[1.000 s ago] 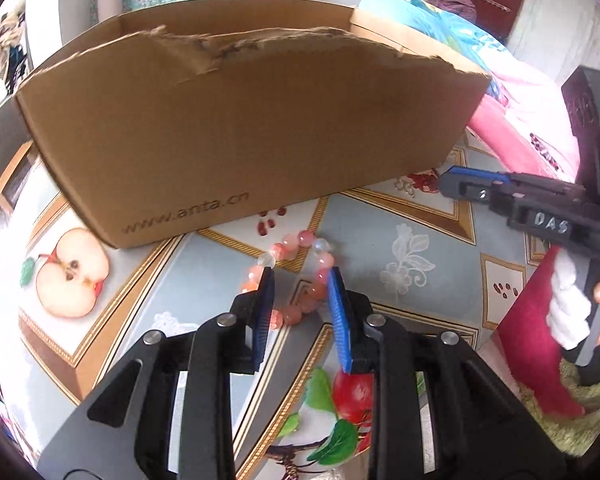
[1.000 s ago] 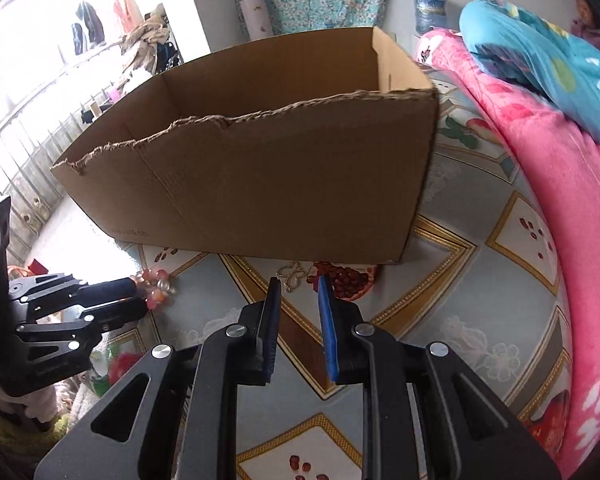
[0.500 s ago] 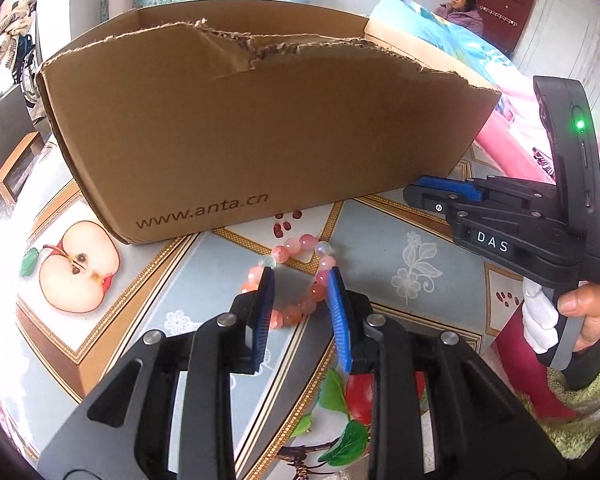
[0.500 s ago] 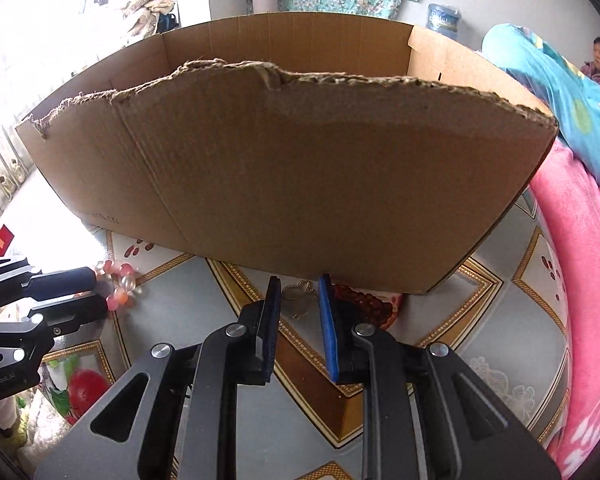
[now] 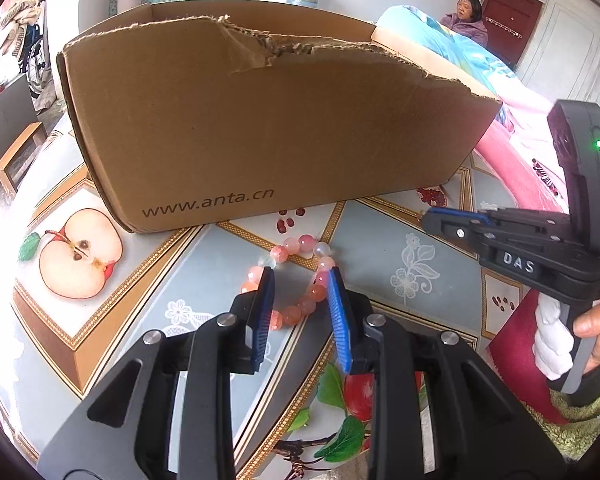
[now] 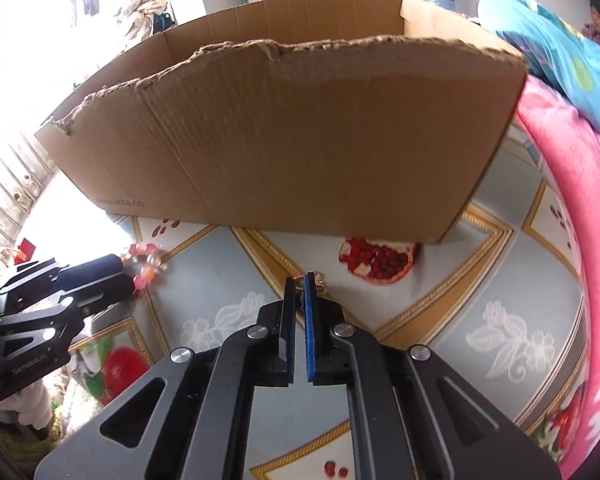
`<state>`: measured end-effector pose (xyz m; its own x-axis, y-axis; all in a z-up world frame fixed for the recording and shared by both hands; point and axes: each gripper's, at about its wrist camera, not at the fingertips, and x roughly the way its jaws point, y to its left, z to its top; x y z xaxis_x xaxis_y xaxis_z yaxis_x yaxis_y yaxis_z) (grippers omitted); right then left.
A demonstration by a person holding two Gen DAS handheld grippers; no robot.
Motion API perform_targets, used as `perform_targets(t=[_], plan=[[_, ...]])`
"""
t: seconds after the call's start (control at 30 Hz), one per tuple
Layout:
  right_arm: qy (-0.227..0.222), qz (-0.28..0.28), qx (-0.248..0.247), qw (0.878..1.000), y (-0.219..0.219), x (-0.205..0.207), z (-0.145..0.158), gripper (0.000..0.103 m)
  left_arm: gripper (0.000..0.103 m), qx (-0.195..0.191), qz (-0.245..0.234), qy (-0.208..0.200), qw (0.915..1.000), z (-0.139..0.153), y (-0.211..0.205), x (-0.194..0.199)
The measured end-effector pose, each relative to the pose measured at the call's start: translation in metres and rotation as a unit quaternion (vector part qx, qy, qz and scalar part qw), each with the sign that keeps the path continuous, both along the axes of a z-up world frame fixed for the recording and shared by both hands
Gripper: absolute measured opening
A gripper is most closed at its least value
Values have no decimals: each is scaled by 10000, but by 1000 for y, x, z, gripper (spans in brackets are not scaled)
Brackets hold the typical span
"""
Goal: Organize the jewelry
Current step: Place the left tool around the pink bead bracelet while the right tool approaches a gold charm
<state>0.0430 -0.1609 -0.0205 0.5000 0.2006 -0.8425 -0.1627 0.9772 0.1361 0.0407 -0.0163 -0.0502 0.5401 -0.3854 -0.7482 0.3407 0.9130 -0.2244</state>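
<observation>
A surface [image 5: 440,248] covered in a patterned cloth printed with fruit and flowers filled both views, with a pink blanket [image 6: 580,184] along its right edge and a woman [image 5: 466,16] sitting in the background. A large cardboard box [image 5: 268,128], open at the top with a torn front rim, stood on the cloth; its inside could not be seen from either camera.

The left hand-held gripper [image 5: 300,280] was open, its blue pads set apart to either side of a pink bead bracelet [image 5: 296,248] that lay flat on the cloth just in front of the box. The near part of the bead loop sat between the two fingers, while the far part reached beyond the tips toward the box wall. Whether the pads touched the beads could not be told.

The right hand-held gripper [image 6: 299,280] was nearly closed, only a thin slit left between its pads, and it pinched a thin gold chain [image 6: 319,282] whose links showed at and just past the tips. This lay near the printed pomegranate [image 6: 380,260], close to the front of the box.
</observation>
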Motion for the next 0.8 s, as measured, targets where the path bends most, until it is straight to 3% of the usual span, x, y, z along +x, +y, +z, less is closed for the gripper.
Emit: perform_targets(t=[0.2,0.4,0.63,0.8], plan=[[136,3,261,9996,0,-20,1,4,26,22,37,-12,10000,1,-1,-2],[-115,-230,330,9991,-24,-25,11,4,26,39,51,-18,10000,2,-2,-2],[29,-237,-46,9997,-24,-17,1,4,26,25,104,-21,9999,1,-3,-2],[58,-134,-46,9999,-18,-24,-2,4,26,36,97,-7,9999,1,-3,-2]])
